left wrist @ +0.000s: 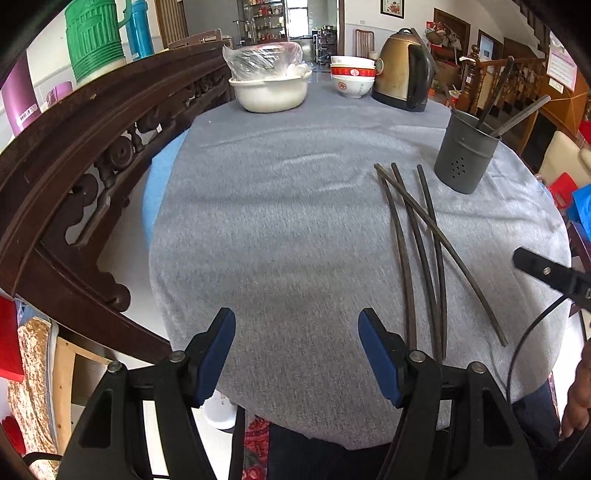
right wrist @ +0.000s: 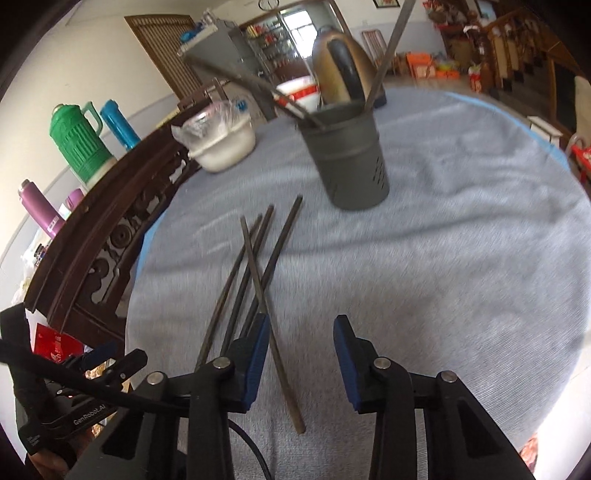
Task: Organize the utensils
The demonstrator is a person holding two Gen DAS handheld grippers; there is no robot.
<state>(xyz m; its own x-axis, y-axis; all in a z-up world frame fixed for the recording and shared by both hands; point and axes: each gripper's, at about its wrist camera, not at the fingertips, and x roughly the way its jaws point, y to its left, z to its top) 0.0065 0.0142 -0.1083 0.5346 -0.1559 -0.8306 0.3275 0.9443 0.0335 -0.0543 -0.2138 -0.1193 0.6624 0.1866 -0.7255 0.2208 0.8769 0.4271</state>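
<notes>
Both the left gripper (left wrist: 296,354) and right gripper (right wrist: 301,360) are wide apart, holding nothing. About four chopsticks (left wrist: 417,243) lie crossed beside the gray cup (left wrist: 466,155).

Round table (left wrist: 277,229) under grey cloth, carved dark wooden bench back (left wrist: 74,155) alongside, cream walls, glass display cabinet (left wrist: 266,18) and bright window beyond, wooden stair railing (left wrist: 491,74) at right.

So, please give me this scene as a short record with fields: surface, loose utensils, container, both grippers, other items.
surface: round table under a grey cloth
loose utensils: four dark chopsticks, lying crossed on the cloth
container: grey utensil holder, upright, already holding several chopsticks
left gripper: open, empty, above the cloth
right gripper: open, empty, over the chopsticks' near ends
other items: covered white bowl, stacked bowls, kettle
</notes>
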